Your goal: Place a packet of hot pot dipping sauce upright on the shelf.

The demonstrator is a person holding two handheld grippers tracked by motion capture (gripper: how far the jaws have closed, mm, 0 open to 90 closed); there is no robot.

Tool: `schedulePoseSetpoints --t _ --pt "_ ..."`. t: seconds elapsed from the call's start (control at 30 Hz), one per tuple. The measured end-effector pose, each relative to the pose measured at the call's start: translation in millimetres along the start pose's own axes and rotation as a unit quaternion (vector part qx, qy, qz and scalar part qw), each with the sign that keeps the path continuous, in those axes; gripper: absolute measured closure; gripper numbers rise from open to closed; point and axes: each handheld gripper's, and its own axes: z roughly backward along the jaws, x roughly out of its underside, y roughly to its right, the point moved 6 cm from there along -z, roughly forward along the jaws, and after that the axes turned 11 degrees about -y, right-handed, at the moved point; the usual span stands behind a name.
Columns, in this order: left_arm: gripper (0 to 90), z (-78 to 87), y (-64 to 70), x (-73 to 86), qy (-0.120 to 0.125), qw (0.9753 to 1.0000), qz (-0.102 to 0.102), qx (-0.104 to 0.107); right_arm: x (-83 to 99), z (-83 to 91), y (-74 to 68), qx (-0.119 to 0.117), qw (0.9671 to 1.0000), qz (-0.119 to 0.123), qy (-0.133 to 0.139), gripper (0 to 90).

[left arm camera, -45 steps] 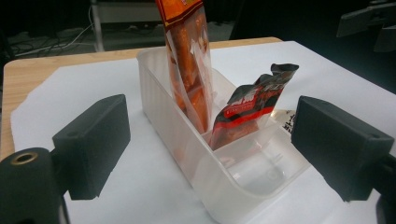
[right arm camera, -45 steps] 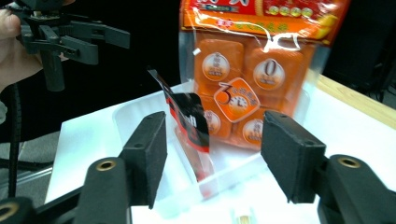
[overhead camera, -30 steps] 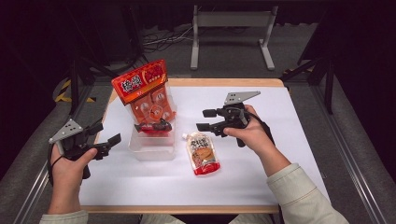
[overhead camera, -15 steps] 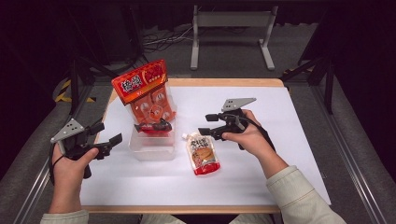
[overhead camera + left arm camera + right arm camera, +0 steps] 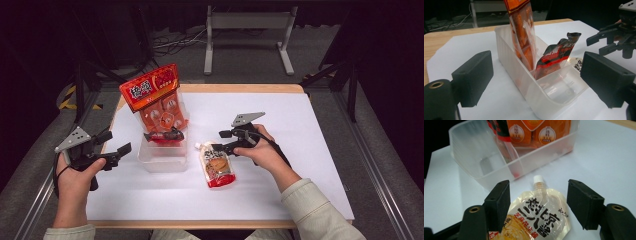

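A: Start with the white-topped table with the wooden edge (image 5: 320, 150) — what's on it?

B: Toward its left edge stands a clear plastic bin with an inner divider (image 5: 164, 159). A tall orange-red snack bag (image 5: 156, 102) stands upright in the far compartment, a small dark red-and-black packet (image 5: 164, 135) leans at the divider, and the near compartment looks empty.

A: And the thing being worked on?

B: A pale spouted pouch with black lettering and a white cap (image 5: 216, 166), lying flat on the tabletop just right of the bin, cap pointing toward it.

A: The grippers?

B: The right gripper (image 5: 224, 141) hovers low over the pouch's cap end, jaws spread and straddling it — nothing grasped. The left gripper (image 5: 118, 150) waits at the bin's left side, also released and empty.

A: So which step?

B: The approach for a pick, I'd judge. Next it must drop, close across the pouch's upper body, lift, and carry it left over the bin wall into the free compartment — a flat, floppy pouch may slip
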Motion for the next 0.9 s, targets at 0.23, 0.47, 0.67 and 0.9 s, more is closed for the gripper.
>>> schedulePoseSetpoints --t 0.23,0.47,0.67,0.9 --pt "12.0 -1.3 1.2 0.1 -0.002 1.0 -0.003 0.003 8.9 -12.5 8.4 0.009 0.9995 -0.02 -0.024 35.6" --pt "11.8 -2.7 2.9 0.6 -0.006 0.9999 -0.007 0.006 13.9 -22.9 14.0 0.014 0.9987 -0.027 -0.04 34.7" --pt "11.8 -3.7 3.9 1.0 -0.008 0.9999 -0.01 0.007 20.1 -31.0 17.8 0.018 0.9971 -0.041 -0.062 35.5" --pt "11.7 -5.3 5.4 1.2 -0.01 0.9998 -0.011 0.01 23.0 -37.6 19.2 0.02 0.9963 -0.043 -0.072 34.0"
